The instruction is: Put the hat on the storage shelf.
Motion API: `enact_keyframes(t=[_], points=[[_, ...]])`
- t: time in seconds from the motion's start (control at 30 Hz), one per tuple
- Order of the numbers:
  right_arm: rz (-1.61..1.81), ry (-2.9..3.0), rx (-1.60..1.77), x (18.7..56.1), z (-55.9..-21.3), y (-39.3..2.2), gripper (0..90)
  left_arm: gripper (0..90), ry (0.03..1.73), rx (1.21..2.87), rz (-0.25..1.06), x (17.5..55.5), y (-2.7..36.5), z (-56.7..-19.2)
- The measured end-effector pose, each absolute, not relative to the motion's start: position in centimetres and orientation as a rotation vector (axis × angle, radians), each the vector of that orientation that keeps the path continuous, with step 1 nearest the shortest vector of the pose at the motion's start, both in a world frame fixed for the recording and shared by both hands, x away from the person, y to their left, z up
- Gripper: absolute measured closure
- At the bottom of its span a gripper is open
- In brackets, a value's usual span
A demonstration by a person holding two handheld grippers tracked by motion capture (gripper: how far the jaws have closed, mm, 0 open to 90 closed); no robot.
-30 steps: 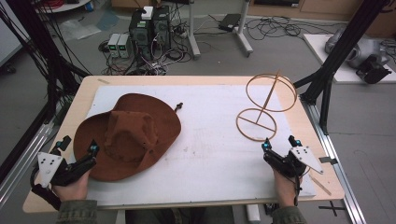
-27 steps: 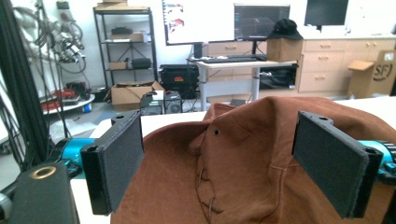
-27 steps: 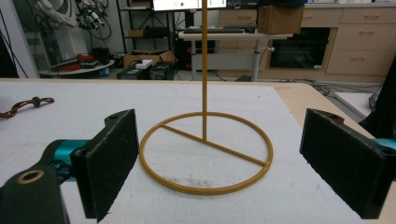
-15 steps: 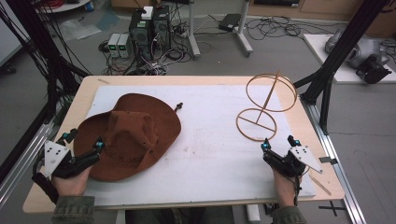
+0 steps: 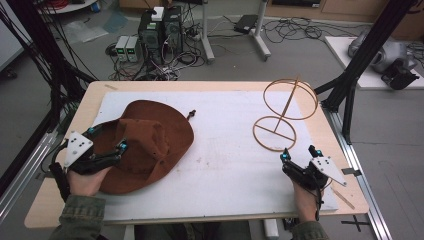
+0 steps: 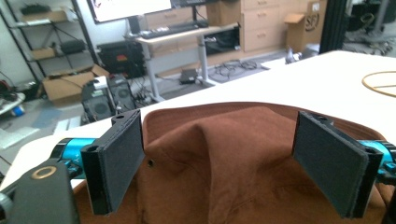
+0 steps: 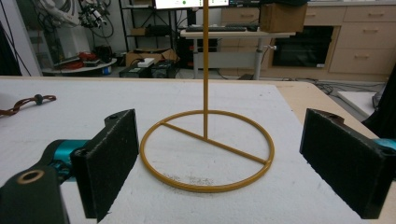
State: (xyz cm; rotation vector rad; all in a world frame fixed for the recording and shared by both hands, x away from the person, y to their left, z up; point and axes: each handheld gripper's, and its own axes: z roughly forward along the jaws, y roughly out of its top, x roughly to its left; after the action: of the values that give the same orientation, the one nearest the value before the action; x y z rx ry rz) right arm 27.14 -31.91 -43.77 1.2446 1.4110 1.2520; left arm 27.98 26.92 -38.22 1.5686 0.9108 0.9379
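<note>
A brown suede cowboy hat lies on the white mat at the table's left, its crown filling the space ahead of my left gripper's jaws. My left gripper is open over the hat's near-left brim, jaws spread wide on either side of the crown and not touching it. A gold wire hat stand, with a ring base and a post up to a top ring, stands at the right. My right gripper is open just in front of that base, nothing between its jaws.
A white mat covers the wooden table. The hat's cord with a bead trails onto the mat. Black frame posts rise at the table's right and left edges. Computers and cables lie on the floor beyond.
My left gripper has moved forward and to the right, from the table's near-left edge onto the hat's brim. The right gripper, hat and stand have stayed put.
</note>
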Motion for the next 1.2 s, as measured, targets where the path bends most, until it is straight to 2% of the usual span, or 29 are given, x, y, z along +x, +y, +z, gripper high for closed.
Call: enact_keyframes(t=[0.67, 1.2], points=[[1.263, 1.408, 1.252, 27.1, -43.7, -31.9, 11.0, 17.1, 0.970, 1.790, 0.725, 31.4, 26.0, -40.6], [1.258, 1.419, 1.244, 27.2, -43.8, -31.8, 11.0, 18.5, 1.001, 1.805, 0.710, 32.4, 25.7, -41.4]])
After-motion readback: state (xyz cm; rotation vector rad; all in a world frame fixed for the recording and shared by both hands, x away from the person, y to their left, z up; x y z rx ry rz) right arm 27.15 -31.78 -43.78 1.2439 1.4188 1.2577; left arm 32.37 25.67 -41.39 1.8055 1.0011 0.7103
